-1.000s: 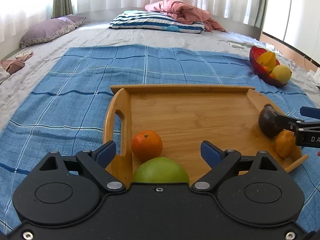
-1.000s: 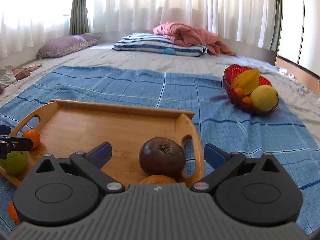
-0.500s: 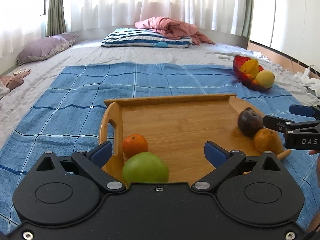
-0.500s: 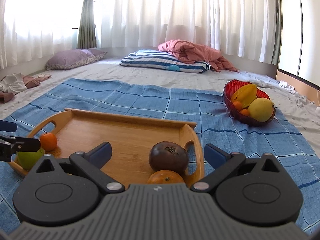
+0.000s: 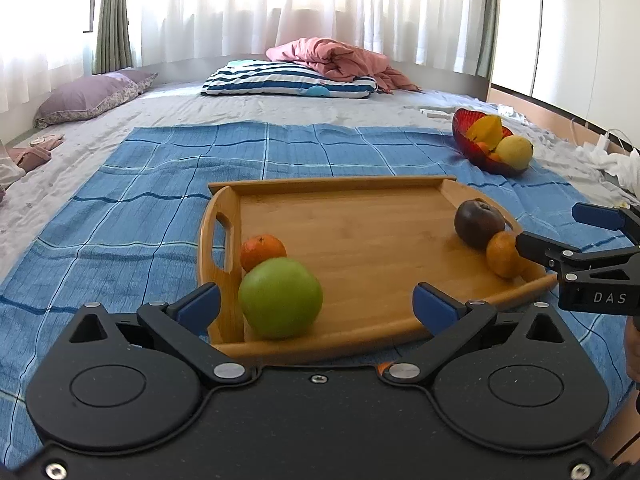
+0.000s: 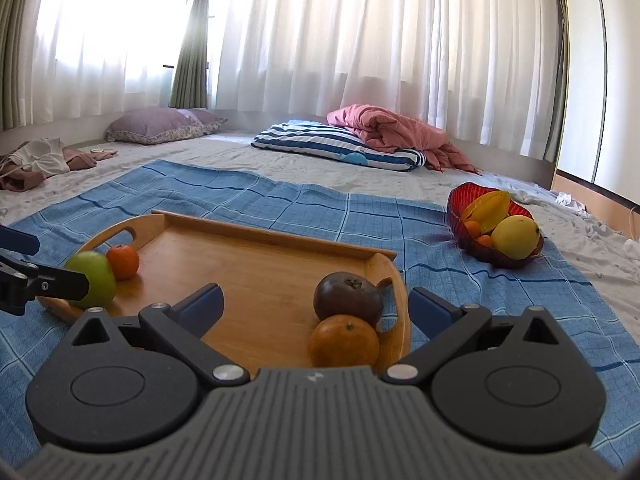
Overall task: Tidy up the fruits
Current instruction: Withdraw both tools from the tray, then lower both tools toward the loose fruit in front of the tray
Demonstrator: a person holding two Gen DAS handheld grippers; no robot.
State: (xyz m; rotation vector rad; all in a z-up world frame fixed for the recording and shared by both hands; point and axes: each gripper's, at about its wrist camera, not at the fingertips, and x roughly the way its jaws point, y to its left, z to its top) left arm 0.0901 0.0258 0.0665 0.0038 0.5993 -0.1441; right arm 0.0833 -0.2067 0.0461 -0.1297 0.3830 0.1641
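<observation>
Wooden tray (image 5: 360,240) on a blue blanket (image 5: 120,208) spread over the bed. At its left handle end, green apple (image 5: 280,298) touching a small orange (image 5: 262,250); at the right end, dark brown fruit (image 6: 347,298) against another orange (image 6: 344,340). Left gripper (image 5: 316,306) just opened wide, fingers (image 5: 434,306) clear of the apple. Right gripper (image 6: 316,308) spread wide too, holding nothing. Red bowl (image 6: 464,216) of yellow fruit well off to the right. Striped pillow (image 5: 288,80) and pink quilt (image 5: 336,58) far behind.

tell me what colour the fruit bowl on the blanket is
Red, see-through; clearest in the right wrist view.
</observation>
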